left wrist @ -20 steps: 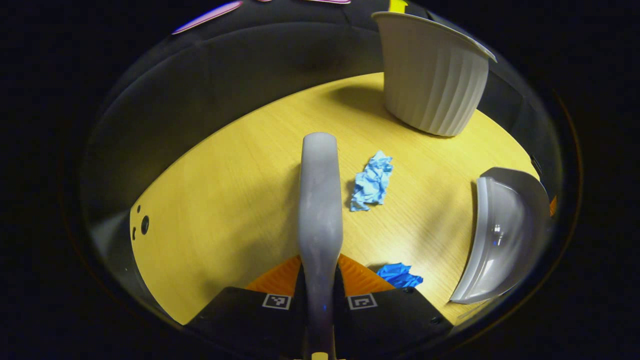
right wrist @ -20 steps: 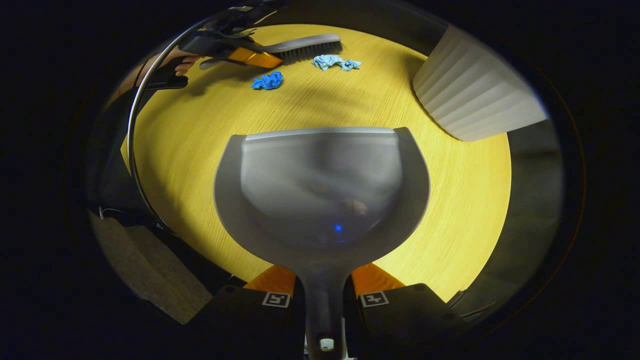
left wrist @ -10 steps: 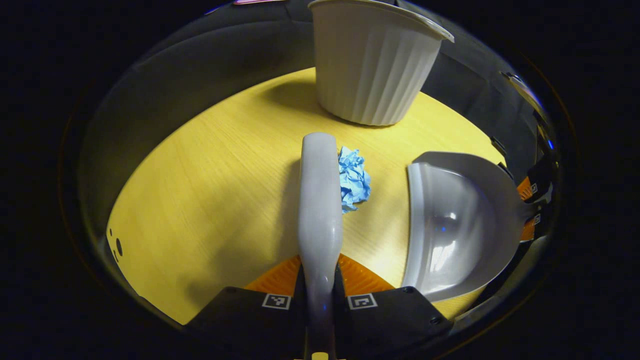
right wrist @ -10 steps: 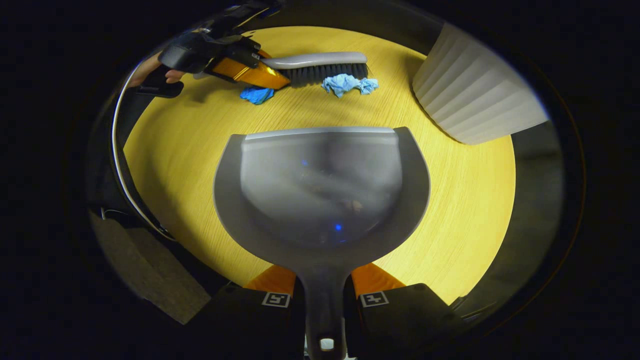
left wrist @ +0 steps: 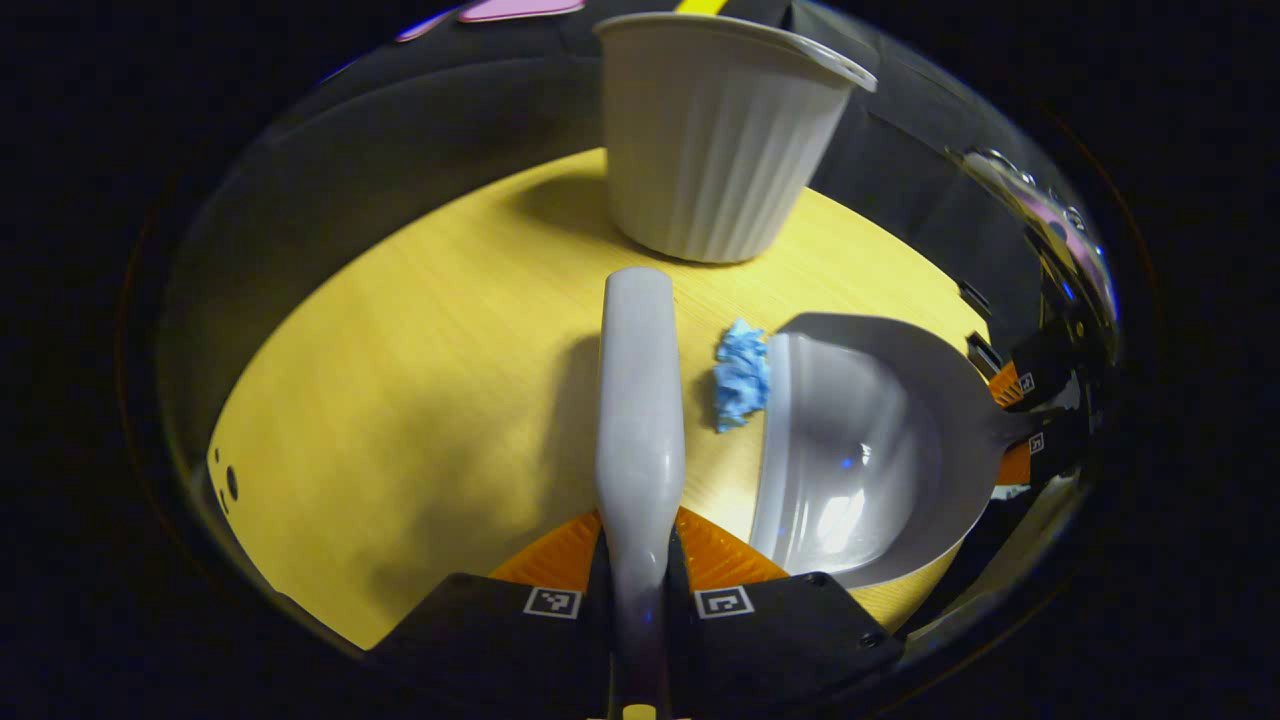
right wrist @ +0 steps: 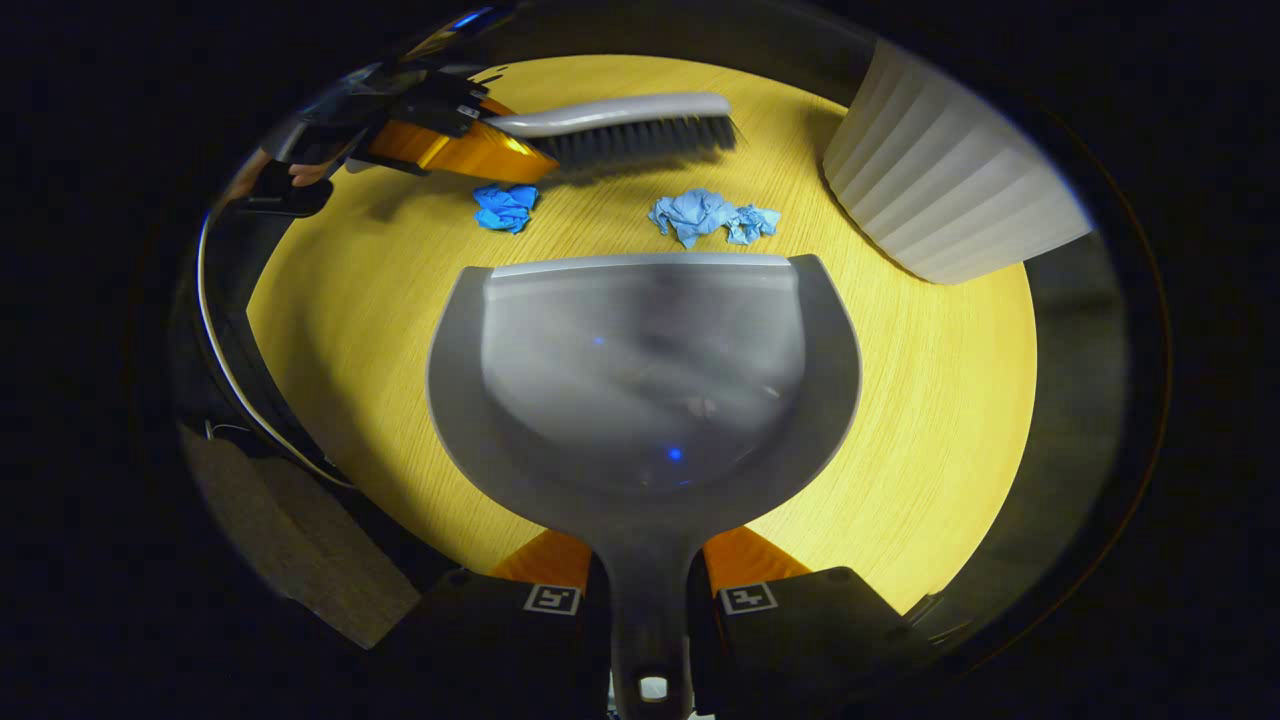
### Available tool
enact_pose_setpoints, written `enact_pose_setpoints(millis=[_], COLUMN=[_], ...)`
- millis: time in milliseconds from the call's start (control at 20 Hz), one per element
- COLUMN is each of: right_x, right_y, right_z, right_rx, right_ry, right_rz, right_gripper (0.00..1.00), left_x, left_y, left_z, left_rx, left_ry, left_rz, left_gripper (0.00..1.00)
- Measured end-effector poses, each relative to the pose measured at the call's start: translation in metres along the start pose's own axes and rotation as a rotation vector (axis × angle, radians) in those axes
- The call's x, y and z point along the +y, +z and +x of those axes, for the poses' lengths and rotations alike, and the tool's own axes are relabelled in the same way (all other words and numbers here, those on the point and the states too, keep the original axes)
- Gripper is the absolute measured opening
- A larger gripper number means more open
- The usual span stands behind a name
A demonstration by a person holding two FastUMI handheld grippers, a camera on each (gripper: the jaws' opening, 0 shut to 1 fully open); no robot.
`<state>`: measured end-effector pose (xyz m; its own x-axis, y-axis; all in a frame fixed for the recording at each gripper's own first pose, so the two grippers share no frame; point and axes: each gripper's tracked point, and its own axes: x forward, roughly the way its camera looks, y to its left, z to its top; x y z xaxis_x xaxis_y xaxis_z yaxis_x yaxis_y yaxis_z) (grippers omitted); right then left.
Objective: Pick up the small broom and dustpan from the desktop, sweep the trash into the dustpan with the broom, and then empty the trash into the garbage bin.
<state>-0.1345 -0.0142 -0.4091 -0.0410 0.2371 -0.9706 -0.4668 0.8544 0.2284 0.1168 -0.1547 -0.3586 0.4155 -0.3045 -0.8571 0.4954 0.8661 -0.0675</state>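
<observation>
Left gripper clamped on broom, long axis pointing toward the desk's far edge and garbage bin. Right gripper clamped on dustpan, mouth toward light-blue paper wad, just short of it.

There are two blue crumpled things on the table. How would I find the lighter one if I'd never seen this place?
Start at the yellow wooden table and find the grey dustpan held flat on it. Right at the dustpan's front edge lies the light blue paper wad. It is paler and more spread out than the small dark blue wad, which sits off to the side near the broom.
</observation>
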Motion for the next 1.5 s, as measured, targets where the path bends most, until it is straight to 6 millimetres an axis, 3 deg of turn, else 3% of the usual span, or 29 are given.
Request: enact_pose_setpoints(millis=[150,250,400,550,700,1150,1350,1500], right_x=[0.001,0.001,0.0,0.001,0.0,0.0,0.0,0.0], right_y=[0.0,0.0,0.0,-0.001,-0.001,-0.001,-0.002,-0.001], right_z=[0.0,0.0,0.0,0.0,0.0,0.0,0.001,0.0], right_rx=[-0.002,-0.004,-0.005,-0.003,-0.001,-0.004,-0.014,-0.028], right_ry=[0.0,-0.002,-0.003,0.0,0.002,0.008,0.012,0.013], right_rz=[0.0,0.0,-0.003,-0.003,-0.004,-0.004,-0.008,-0.016], right_gripper=[0.36,0.35,0.35,0.35,0.35,0.36,0.35,0.35], left_x=[0.027,0.031,0.022,0.004,-0.009,-0.046,-0.072,-0.076], left_y=[-0.026,-0.047,-0.071,-0.08,-0.073,-0.01,-0.009,-0.013], left_z=[-0.029,-0.038,-0.035,-0.024,-0.009,0.033,0.028,0.023], left_rx=[-0.013,-0.007,0.0,0.016,0.021,0.027,0.062,0.094], left_ry=[0.094,0.122,0.146,0.135,0.124,-0.022,-0.175,-0.24], left_rz=[-0.131,-0.23,-0.318,-0.366,-0.377,-0.135,-0.014,0.045], left_gripper=[0.29,0.28,0.27,0.27,0.29,0.27,0.27,0.27])
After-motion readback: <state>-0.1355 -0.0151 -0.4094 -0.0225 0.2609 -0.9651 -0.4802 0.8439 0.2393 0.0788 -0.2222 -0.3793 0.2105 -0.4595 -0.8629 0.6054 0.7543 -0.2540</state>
